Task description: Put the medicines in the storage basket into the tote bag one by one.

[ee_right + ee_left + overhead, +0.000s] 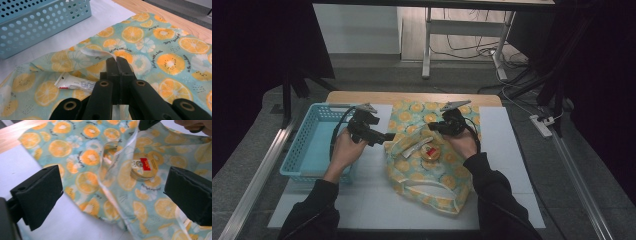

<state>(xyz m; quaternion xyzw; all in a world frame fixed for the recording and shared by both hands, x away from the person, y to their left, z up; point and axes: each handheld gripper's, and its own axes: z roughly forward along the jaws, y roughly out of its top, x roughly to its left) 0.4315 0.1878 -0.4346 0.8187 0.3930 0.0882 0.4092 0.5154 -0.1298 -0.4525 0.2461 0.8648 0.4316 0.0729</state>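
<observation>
The right gripper (117, 61) is clamping the white strap (96, 53) of the orange-print bag (432, 172) lying on the tabletop (367, 200), while the left gripper (384, 136) is hovering wide apart beside the bag's opening, gripping nothing.

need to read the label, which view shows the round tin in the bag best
The left gripper view: the round tin sits close and unobstructed between the open jaws, its red label facing the camera, lying on the orange-print bag. The high view shows the tin small and distant. The right gripper view shows a white tube instead.
</observation>
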